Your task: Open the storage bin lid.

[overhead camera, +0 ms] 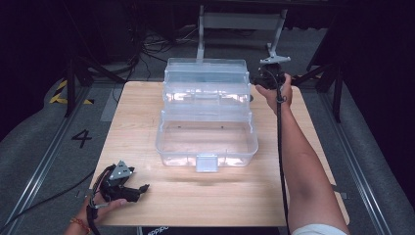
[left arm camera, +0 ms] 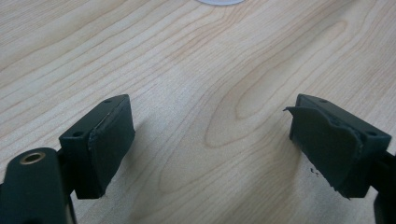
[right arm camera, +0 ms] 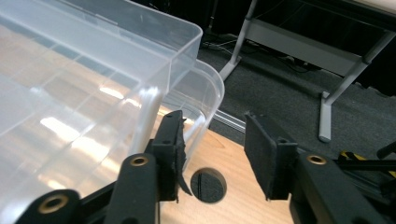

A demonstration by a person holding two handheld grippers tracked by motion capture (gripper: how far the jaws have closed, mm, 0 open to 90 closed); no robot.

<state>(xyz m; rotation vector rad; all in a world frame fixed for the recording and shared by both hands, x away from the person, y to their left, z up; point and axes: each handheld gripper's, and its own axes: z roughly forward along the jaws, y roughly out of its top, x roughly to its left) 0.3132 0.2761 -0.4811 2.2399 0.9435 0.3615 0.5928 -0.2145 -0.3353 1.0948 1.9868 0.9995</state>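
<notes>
The light wooden counter (overhead camera: 147, 122) carries a large clear plastic toolbox (overhead camera: 206, 142) near its middle, opened out so that its see-through tiers step back toward the far edge, with a small latch tab at the near wall. The right gripper (right arm camera: 212, 154) is up at the far right corner of that box, just beside its rounded clear wall; its jaws are released, nothing between them, and a round dark hole in the counter shows behind the gap. The left gripper (left arm camera: 210, 144) rests at the near left corner of the counter, well apart from the box, jaws spread wide over bare wood.
</notes>
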